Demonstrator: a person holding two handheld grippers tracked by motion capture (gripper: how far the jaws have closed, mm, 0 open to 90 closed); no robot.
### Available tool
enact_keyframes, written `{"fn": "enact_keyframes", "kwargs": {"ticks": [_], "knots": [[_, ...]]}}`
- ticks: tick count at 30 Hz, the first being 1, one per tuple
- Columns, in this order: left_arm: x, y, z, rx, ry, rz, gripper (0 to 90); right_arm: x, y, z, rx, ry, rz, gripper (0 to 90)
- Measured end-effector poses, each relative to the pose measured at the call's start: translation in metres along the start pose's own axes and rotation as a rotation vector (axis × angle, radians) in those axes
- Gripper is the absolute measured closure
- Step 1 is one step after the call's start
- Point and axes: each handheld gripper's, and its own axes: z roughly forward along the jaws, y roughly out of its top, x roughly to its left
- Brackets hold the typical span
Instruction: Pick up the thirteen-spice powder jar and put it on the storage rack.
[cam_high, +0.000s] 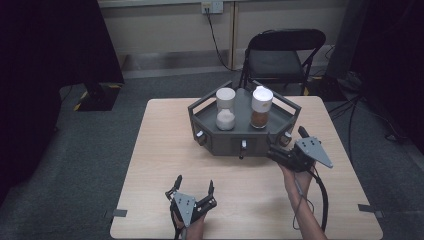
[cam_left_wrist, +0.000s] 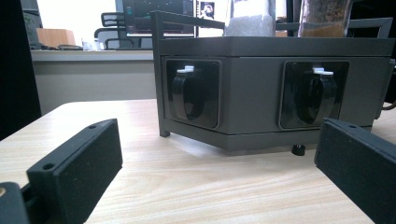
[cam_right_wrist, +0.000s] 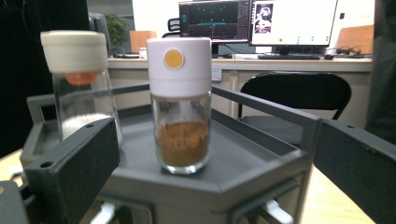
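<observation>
The right gripper (cam_high: 286, 146) is hovering with jaws spread at the rack's (cam_high: 202, 120) near-right corner, facing the brown-spice jar (cam_right_wrist: 180, 105) standing upright on the right of the rack top. Reaching in low is risking a knock against the rim rail; a high pinch may be tipping it. The white-powder jar (cam_right_wrist: 80, 79) is standing just left. The left gripper (cam_high: 194, 192) is waiting spread near the table's (cam_high: 160, 150) near edge.

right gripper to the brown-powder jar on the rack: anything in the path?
Partly. The right gripper sits open at the grey rack's front-right corner, below its top. The rack's raised rail runs between it and the brown-powder jar. Above the rail nothing blocks the jar; the white-powder jar stands off to one side.
</observation>
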Motion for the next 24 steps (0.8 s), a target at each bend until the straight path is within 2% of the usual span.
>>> {"fn": "enact_keyframes", "kwargs": {"ticks": [2,5,11,24], "knots": [[0.000,0.000,0.000,0.000,0.000,0.000,0.1,-0.002,-0.003,-0.006,-0.007,0.002,0.010,0.0],[0.000,0.000,0.000,0.000,0.000,0.000,0.1,-0.003,-0.008,-0.014,-0.011,-0.005,-0.001,0.0],[0.000,0.000,0.000,0.000,0.000,0.000,0.2,-0.006,-0.021,-0.031,-0.008,-0.008,0.024,0.0],[0.000,0.000,0.000,0.000,0.000,0.000,0.2,-0.009,-0.044,-0.055,0.010,-0.039,0.023,0.0]]}}
